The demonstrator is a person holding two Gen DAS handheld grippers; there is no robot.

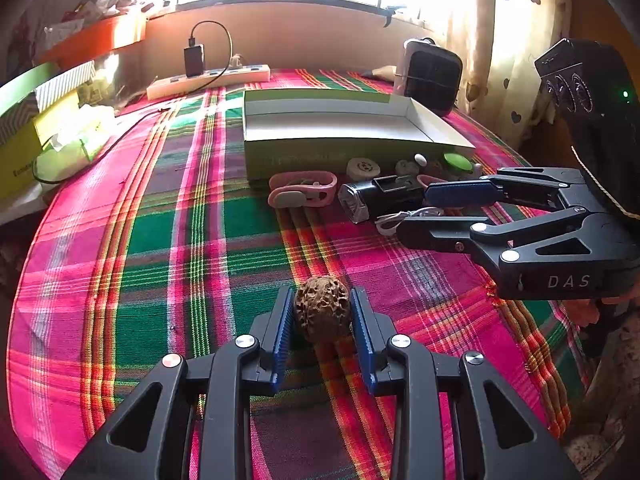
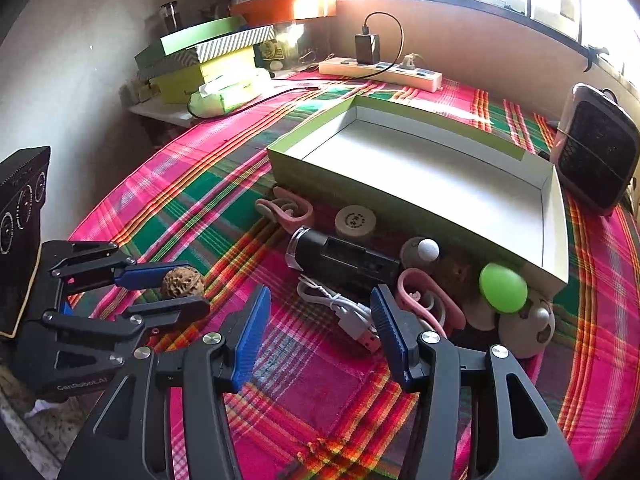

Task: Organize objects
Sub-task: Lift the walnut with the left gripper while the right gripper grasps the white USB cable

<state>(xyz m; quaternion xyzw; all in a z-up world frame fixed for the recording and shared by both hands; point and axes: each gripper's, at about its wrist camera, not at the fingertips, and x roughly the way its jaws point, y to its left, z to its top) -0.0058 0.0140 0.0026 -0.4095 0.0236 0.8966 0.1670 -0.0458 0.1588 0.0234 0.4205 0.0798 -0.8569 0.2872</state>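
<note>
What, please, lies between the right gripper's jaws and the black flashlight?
A coiled white USB cable lies on the plaid cloth between the right gripper and the flashlight, clearest in the right wrist view.

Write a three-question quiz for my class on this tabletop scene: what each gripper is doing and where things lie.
1. True or false: the left gripper is shut on the walnut.
2. Multiple choice: the white cable lies (A) inside the green box, (B) on the plaid cloth ahead of the right gripper, (C) on the power strip.
3. Fill in: the inside of the green box holds ____.

Key
1. True: both blue pads press its sides.
2. B: it lies ahead of that gripper's open jaws, unpinched.
3. Nothing: the black flashlight and other items lie outside, along its front wall.
</note>
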